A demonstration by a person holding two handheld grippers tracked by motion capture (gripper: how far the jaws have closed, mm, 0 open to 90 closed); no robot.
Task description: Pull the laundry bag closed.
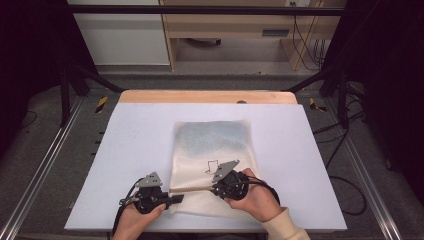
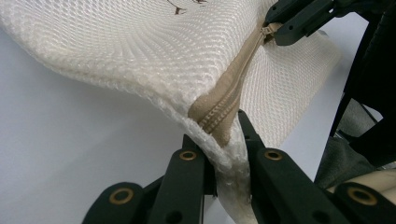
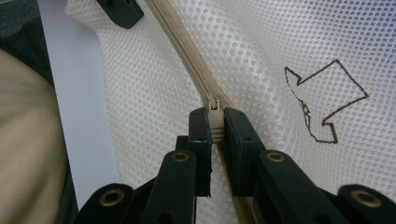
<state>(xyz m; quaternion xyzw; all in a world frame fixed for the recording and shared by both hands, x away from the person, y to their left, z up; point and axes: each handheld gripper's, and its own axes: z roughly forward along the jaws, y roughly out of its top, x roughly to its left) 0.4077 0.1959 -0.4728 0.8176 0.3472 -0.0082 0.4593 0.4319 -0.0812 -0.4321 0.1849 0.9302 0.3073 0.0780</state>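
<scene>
Left fingers (image 2: 223, 140) pinch the mesh bag's (image 1: 210, 150) near-left corner (at the zipper's (image 2: 229, 93) end); right fingers (image 3: 215, 122) pinch the zipper pull (image 3: 214, 109).

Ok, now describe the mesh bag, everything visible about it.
The mesh bag is a cream, honeycomb-net pouch lying flat on the white table, a bluish item showing through its far half. A brown outline drawing marks its top. A tan zipper runs along the near edge, raised taut between the grippers. The left gripper is shut on the zipper's end corner; the right gripper is shut on the zipper pull.
</scene>
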